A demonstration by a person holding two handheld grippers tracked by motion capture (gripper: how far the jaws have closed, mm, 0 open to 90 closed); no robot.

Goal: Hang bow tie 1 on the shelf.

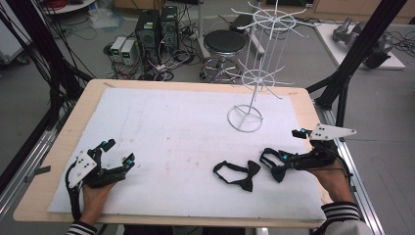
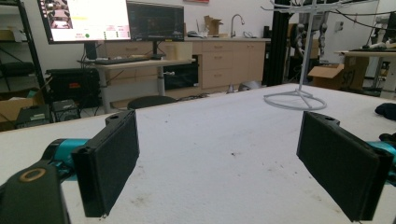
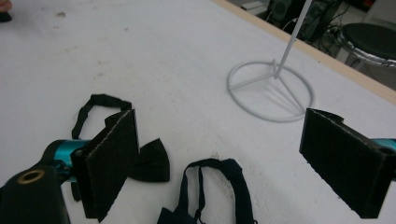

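Observation:
Two bow ties lie on the white mat near the front right. The black bow tie point(image 1: 241, 175) point(image 3: 150, 162) has its strap looped to the left. The dark navy bow tie point(image 1: 273, 164) point(image 3: 219, 186) lies right of it, under my right gripper point(image 1: 291, 145) point(image 3: 224, 158), which is open just above it with nothing between the jaws. My left gripper point(image 1: 119, 151) point(image 2: 229, 163) rests open at the front left, far from both ties. A white wire display stand point(image 1: 254, 73) rises from its ring base point(image 1: 244, 118) point(image 3: 271, 91) point(image 2: 294, 100) at the back right.
The white mat point(image 1: 171, 132) covers a wooden table point(image 1: 90, 98). Beyond the far edge stand a round stool point(image 1: 224, 43), computer towers point(image 1: 156, 29) and cables. Black frame posts point(image 1: 359, 49) rise at the right side.

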